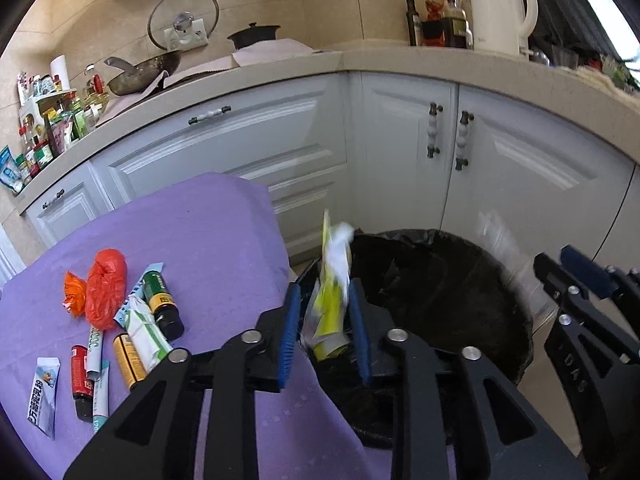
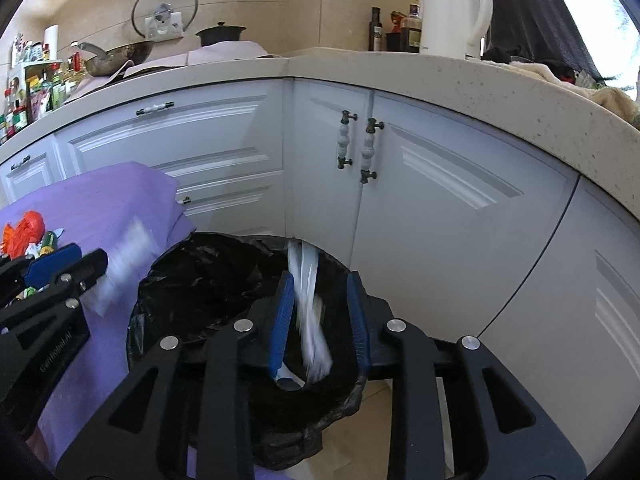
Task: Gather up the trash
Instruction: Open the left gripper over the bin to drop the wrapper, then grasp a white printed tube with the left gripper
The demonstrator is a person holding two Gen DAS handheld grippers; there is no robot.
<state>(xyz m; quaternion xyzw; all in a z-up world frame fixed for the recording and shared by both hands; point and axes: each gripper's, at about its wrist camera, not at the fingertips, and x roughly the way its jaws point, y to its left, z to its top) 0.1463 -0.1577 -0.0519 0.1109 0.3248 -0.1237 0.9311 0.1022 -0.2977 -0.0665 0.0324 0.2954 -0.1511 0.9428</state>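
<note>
A bin lined with a black bag (image 1: 440, 280) stands beside the purple-covered table (image 1: 192, 240). My left gripper (image 1: 325, 300) is open over the bin's near rim; a blurred yellow and white wrapper (image 1: 332, 284) hangs loose between its fingers. My right gripper (image 2: 320, 292) is open over the bin (image 2: 208, 272); a blurred clear plastic wrapper (image 2: 308, 312) is between its fingers, loose. Each gripper shows in the other's view: the right one (image 1: 576, 276), the left one (image 2: 68, 264). On the table lie a red bag (image 1: 106, 288), an orange wrapper (image 1: 75, 294), small bottles (image 1: 162, 304) and sachets (image 1: 44, 396).
White cabinet doors (image 1: 400, 152) and a drawer front stand behind the bin. A stone counter (image 2: 440, 76) above carries a white kettle (image 1: 500, 12), bottles, a wok (image 1: 144, 72) and jars at far left. Tiled floor shows right of the bin.
</note>
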